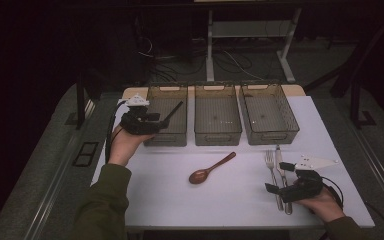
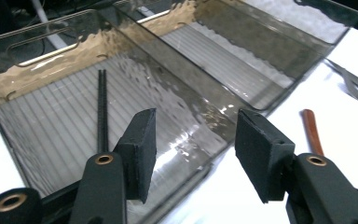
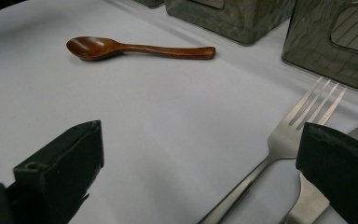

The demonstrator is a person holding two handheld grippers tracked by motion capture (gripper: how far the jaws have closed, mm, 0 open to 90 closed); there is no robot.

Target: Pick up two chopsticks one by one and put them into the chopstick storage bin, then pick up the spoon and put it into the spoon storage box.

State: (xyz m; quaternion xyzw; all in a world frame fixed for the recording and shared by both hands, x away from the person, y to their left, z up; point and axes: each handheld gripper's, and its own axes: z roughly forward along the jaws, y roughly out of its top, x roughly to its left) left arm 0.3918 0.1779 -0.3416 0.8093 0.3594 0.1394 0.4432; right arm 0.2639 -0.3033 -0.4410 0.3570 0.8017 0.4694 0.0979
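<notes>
White table (image 1: 180, 200) carries three bins along its far edge; your left gripper (image 2: 193, 154) hangs wide open and empty over the left bin (image 1: 166, 131), where the chopsticks (image 2: 102, 109) already lie, so lift it straight up, clear of the near wall. Move right past the spoon (image 1: 211, 168) lying mid-table, to your right gripper (image 3: 200, 172), spread wide and holding nothing, low over the fork (image 3: 279, 154) with the knife (image 1: 284, 182) just beside it; close on one handle only.

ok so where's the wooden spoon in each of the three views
High view: the wooden spoon lies on the white table, centre, in front of the middle bin.
Left gripper view: just its handle end shows at right, above the right jaw.
Right gripper view: whole spoon at upper left, bowl to the left.
Shared landmark: the fork, right of the spoon in the high and right gripper views.
</notes>
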